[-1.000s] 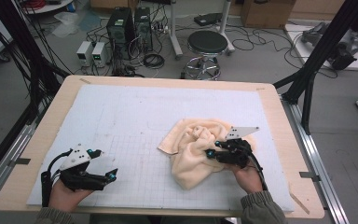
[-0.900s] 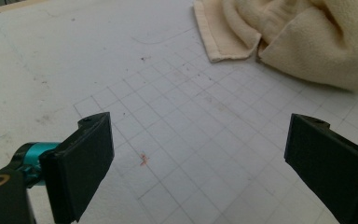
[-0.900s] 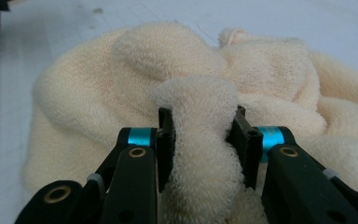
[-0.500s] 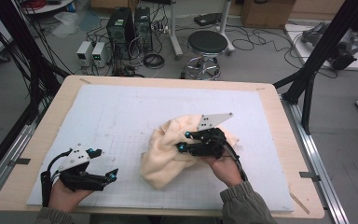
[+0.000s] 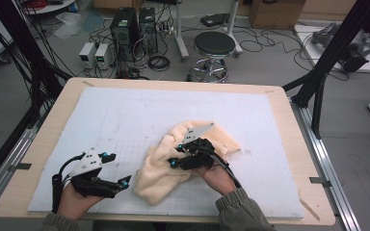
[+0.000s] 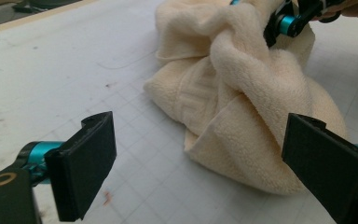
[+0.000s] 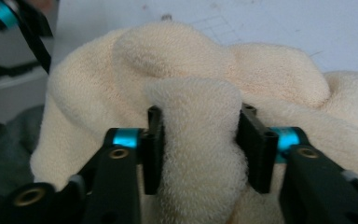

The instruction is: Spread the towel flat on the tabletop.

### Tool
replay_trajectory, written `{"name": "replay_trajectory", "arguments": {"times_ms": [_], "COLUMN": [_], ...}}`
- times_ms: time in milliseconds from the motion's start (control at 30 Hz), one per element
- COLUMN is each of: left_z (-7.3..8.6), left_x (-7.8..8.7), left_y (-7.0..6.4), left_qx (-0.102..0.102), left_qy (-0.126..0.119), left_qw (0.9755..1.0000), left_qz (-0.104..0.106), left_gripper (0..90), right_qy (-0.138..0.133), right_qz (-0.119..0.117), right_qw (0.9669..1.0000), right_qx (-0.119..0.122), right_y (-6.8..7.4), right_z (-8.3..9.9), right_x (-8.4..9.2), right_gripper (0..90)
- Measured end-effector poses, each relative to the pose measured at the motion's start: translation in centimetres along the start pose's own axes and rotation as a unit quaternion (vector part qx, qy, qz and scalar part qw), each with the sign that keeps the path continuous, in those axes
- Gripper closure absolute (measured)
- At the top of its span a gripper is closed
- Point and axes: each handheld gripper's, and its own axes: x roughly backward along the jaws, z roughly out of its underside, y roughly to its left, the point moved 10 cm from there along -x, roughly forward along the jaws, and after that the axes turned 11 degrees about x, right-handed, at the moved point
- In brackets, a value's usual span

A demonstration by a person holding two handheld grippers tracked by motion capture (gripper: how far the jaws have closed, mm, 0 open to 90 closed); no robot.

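The right tongs (image 7: 199, 144), jaws just opening, still pinch a fold of the crumpled cream terry towel (image 5: 173, 163); the left tongs (image 6: 205, 158) gape empty over the white gridded counter (image 5: 125, 115).

A light wooden bench (image 5: 289, 120) with rounded corners carries a large white mat (image 5: 125, 110) printed with a faint grid, which covers most of its top and leaves a bare wooden border all round. A crumpled cream terry towel (image 5: 161, 168) lies directly on the mat, right of centre and toward the near edge, bunched into a heap with folds rising from its middle
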Motion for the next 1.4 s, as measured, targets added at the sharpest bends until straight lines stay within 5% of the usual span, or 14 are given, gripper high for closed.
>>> {"name": "replay_trajectory", "arguments": {"times_ms": [133,267,400,433,567,667,767,900,1100,1233,1400], "left_z": [-0.5,-0.9,-1.1,-1.0,-1.0,-0.4,0.1,0.6,0.1,-0.4,-0.8], "left_x": [-1.9,-3.9,-5.0,-5.4,-6.0,-7.0,-7.8,-8.4,-7.0,-4.5,-1.3], "left_y": [-1.0,-1.9,-2.1,-2.1,-2.0,-2.3,-2.5,-2.5,-1.8,-1.3,-0.8], "left_qx": [-0.018,-0.03,-0.03,-0.027,-0.023,-0.019,-0.022,-0.024,-0.013,-0.026,-0.018], "left_qy": [0.014,0.025,0.031,0.036,0.042,0.067,0.087,0.107,0.09,0.074,0.051], "left_qw": [0.9996,0.9988,0.9982,0.9978,0.9967,0.9929,0.9897,0.9878,0.9913,0.9949,0.9977], "left_qz": [0.016,0.03,0.041,0.048,0.065,0.096,0.111,0.111,0.095,0.064,0.041], "left_gripper": [12.7,14.5,17.3,20.7,31.8,44.8,53.4,70.7,77.5,78.2,78.4], "right_qy": [-0.029,-0.044,-0.045,-0.034,-0.012,0.028,0.067,0.076,0.067,0.045,0.009], "right_qz": [0.024,0.05,0.065,0.073,0.077,0.072,0.068,0.059,0.039,0.024,0.011], "right_qw": [0.9992,0.9975,0.9968,0.9968,0.9969,0.997,0.9954,0.9953,0.9966,0.9983,0.998], "right_qx": [0.016,0.022,0.014,0.003,-0.013,-0.008,0.009,0.01,0.026,0.029,0.061], "right_y": [0.0,-0.1,-0.2,-0.4,-0.8,-0.8,-0.7,-0.9,-0.6,0.0,1.5], "right_z": [-0.6,0.1,2.1,3.8,6.8,8.6,9.7,10.0,9.5,8.4,5.6], "right_x": [2.5,5.4,7.2,7.7,7.5,6.1,4.8,3.8,3.2,3.6,4.8], "right_gripper": [38.9,38.4,39.4,39.9,41.4,42.9,46.8,57.3,79.2,81.2,81.2]}}
